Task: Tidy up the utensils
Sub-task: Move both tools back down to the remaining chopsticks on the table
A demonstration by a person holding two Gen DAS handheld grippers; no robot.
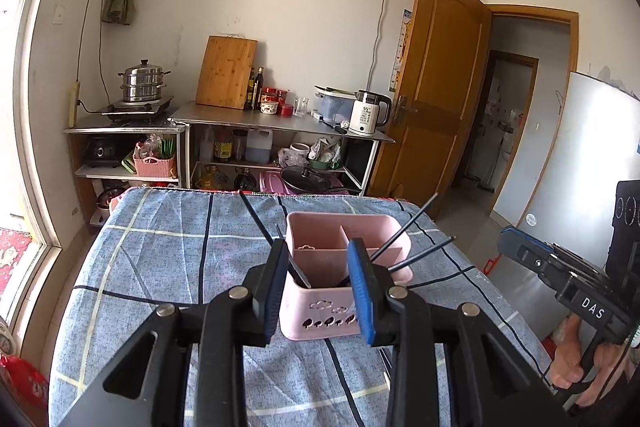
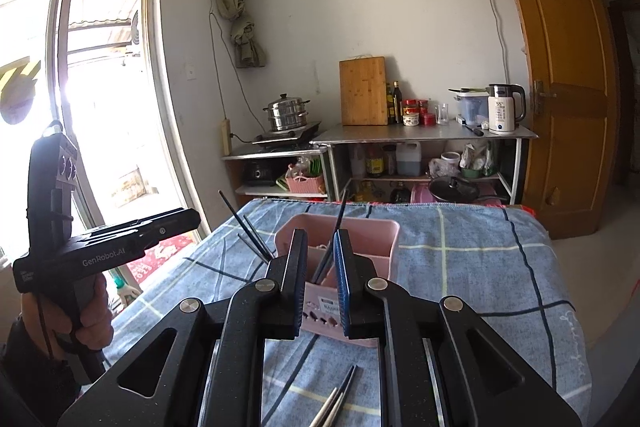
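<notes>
Left wrist view: we note a smooth pink plastic caddy (image 1: 344, 291), thin dark chopsticks (image 1: 416, 227) inside; left gripper (image 1: 322, 283) spread, empty; right gripper (image 2: 321, 281) parted, empty, hiding caddy's front.

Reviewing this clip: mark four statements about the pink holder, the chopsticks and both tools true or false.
1. The pink utensil holder stands on a checked blue cloth. True.
2. The holder is empty. False: dark chopsticks lean out of it.
3. The left tool is clamped on a chopstick. False: its blue pads stand apart, nothing pressed between them.
4. Chopsticks lie on the cloth below the right tool. True.
</notes>
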